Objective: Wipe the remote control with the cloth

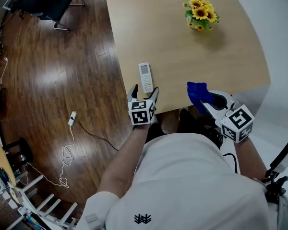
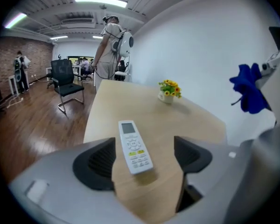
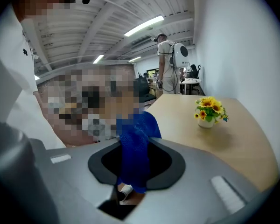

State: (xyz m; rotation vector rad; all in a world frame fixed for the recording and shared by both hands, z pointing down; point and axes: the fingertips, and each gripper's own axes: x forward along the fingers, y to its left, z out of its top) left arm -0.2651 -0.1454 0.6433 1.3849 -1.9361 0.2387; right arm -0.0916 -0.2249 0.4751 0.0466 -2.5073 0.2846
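On the left of the head view, dark wood floor (image 1: 62,71), a black chair (image 1: 43,1) at upper left, a white charger cable (image 1: 72,119) trailing lower down. Just left of centre, at the near edge of the tan table (image 1: 182,47), left gripper (image 1: 144,92) with jaws spread wide, pads pressing on nothing. White remote control (image 1: 145,76) flat on the table, screen end farther up the frame, near end just between those open jaws, touching neither. Right of centre, right gripper (image 1: 205,103) pinched onto the blue cloth (image 1: 198,93), bunched over the table's near edge, apart from the remote control. Upper right, small pot of sunflowers (image 1: 201,13) standing on the table.
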